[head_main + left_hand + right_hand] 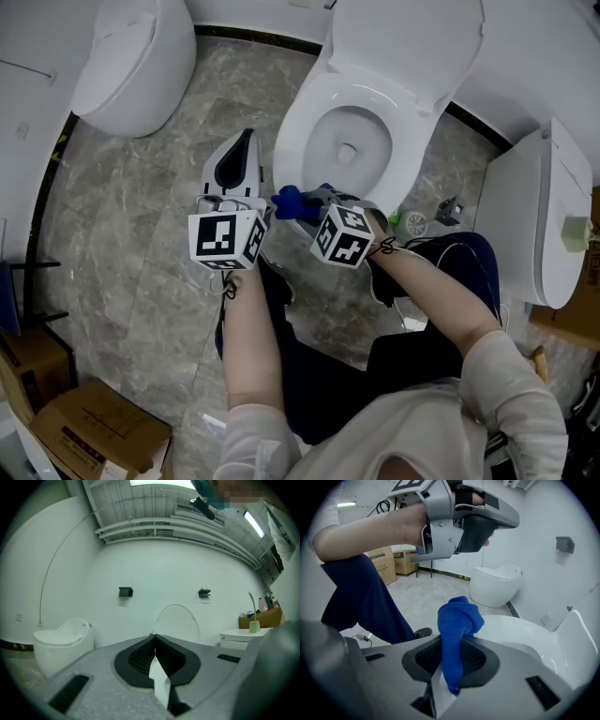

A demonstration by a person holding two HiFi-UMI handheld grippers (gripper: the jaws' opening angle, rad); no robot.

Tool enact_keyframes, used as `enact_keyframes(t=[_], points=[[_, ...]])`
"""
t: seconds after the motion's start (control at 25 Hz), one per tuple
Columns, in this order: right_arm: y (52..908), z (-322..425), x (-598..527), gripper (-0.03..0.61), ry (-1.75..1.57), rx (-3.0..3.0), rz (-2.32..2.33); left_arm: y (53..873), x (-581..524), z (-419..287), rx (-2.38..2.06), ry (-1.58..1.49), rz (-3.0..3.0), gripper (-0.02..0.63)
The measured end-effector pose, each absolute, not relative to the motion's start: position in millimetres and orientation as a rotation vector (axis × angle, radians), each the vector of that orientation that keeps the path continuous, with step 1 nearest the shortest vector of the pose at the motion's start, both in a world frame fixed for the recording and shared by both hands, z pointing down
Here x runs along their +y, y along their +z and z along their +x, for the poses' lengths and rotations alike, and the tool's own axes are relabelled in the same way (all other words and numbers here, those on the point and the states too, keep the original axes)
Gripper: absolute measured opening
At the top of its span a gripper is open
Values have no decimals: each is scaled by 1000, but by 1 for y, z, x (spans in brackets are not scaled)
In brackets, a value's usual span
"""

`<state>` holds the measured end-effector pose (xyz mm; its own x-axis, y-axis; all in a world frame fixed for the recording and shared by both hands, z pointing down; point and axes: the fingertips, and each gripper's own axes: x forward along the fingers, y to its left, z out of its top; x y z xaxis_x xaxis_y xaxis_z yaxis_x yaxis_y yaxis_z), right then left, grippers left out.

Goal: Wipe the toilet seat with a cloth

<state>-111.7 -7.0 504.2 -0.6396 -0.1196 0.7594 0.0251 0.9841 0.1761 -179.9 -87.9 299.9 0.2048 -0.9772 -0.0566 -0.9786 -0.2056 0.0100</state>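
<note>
Blue cloth (458, 620) sits bunched and pinched fast between the jaws of the right gripper (458, 641) at the front rim of the white toilet seat (412, 155), while just beside it the left gripper (154, 641) hangs over the grey marble floor (131, 234), jaws pressed together on nothing.

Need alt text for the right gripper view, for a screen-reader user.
The right gripper is shut on a bunched blue cloth, close to the front of the white toilet seat. The left gripper hangs above it, shut and empty, with a second toilet and cardboard boxes in the background.
</note>
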Motion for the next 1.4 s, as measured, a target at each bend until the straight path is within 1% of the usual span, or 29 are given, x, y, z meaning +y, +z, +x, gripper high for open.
enact_keyframes(t=[0.32, 0.56, 1.04, 1.4], points=[[505, -104, 2, 87, -216, -2241, 65, 303, -92, -173, 1950, 70, -2431, 9], [505, -97, 8, 87, -248, -2229, 45, 314, -95, -162, 1922, -25, -2447, 9], [505, -85, 17, 87, -256, -2211, 43, 311, -97, -155, 1906, -14, -2450, 9], [505, -76, 18, 87, -202, -2213, 85, 311, -98, -148, 1885, -27, -2459, 9]])
